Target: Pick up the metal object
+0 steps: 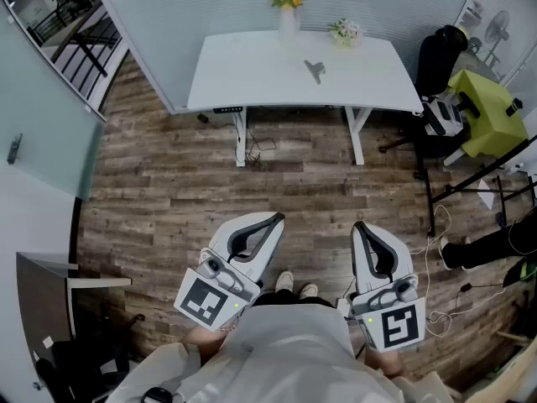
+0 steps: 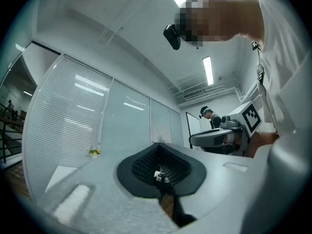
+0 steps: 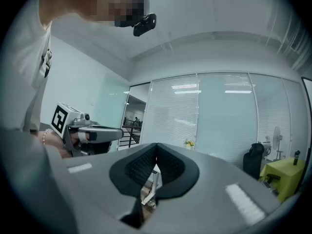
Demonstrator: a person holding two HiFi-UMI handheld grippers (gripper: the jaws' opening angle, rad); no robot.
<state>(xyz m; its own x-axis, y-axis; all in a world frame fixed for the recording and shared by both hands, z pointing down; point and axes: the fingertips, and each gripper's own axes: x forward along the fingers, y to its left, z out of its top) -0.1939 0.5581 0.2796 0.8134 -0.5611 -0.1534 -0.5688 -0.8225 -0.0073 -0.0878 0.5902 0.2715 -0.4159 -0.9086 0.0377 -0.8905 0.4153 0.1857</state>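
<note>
The metal object (image 1: 315,70), small and grey, lies near the middle of a white desk (image 1: 243,78) at the far side of the room. Both grippers are held close to my body, far short of the desk. My left gripper (image 1: 277,217) is shut with nothing in it, its tip pointing toward the desk. My right gripper (image 1: 358,224) is shut and empty as well. In the left gripper view the jaws (image 2: 157,150) meet in front of blinds and ceiling, with the right gripper (image 2: 222,138) alongside. The right gripper view shows the closed jaws (image 3: 156,150) and the left gripper (image 3: 92,133).
Two flower vases (image 1: 287,8) (image 1: 345,32) stand at the desk's back edge. A black chair (image 1: 436,57), a yellow-green box (image 1: 487,107), stand legs and cables (image 1: 436,242) crowd the right side. Glass partitions (image 1: 50,133) run along the left. My shoes (image 1: 295,285) stand on wooden floor.
</note>
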